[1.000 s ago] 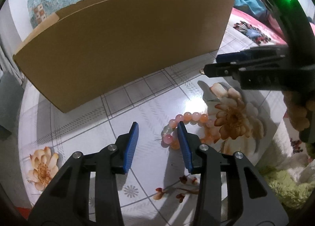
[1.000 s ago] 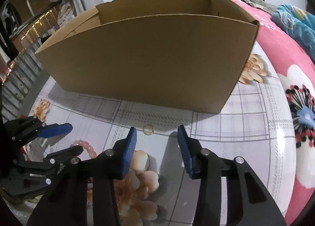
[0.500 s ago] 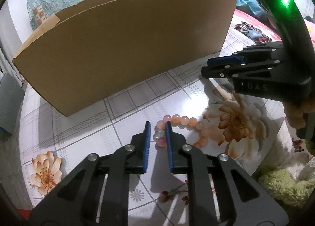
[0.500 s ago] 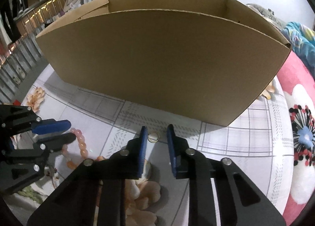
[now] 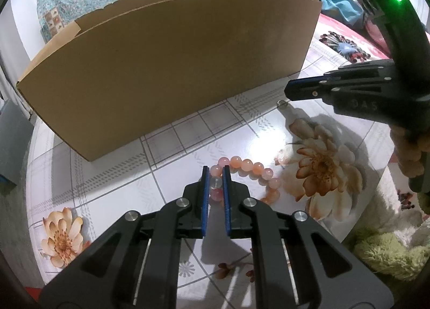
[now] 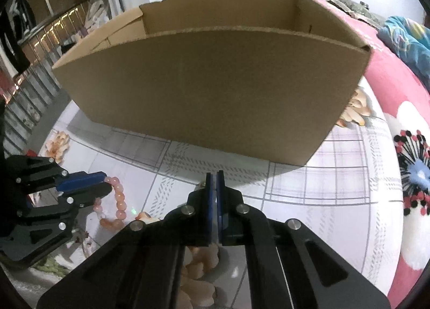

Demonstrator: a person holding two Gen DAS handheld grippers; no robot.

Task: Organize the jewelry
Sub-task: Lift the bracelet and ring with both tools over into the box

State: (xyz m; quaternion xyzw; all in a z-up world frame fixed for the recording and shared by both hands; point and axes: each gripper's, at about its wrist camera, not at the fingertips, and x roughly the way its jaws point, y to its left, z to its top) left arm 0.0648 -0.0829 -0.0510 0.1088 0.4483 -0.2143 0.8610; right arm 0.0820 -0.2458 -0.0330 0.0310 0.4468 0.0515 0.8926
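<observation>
A pink bead bracelet [image 5: 251, 167] lies on the floral tablecloth in front of an open cardboard box [image 5: 172, 67]. My left gripper [image 5: 215, 171] is shut on the bracelet's near-left beads. The bracelet also shows at lower left in the right wrist view [image 6: 119, 198], with the left gripper [image 6: 103, 182] on it. A small gold ring [image 5: 282, 103] hangs just below the right gripper's tip [image 5: 289, 91] in the left wrist view. In the right wrist view my right gripper [image 6: 214, 176] has its jaws pressed together; the ring is hidden there.
The box [image 6: 215, 88] fills the back of the table. A pink floral blanket [image 6: 397, 110] lies to the right. A green fluffy rug [image 5: 384, 252] lies past the table's near right edge [image 5: 357, 217].
Both grippers closed from wide open: the left onto the bracelet's beads, the right around the ring. Both cameras have risen slightly, showing the box's inside.
</observation>
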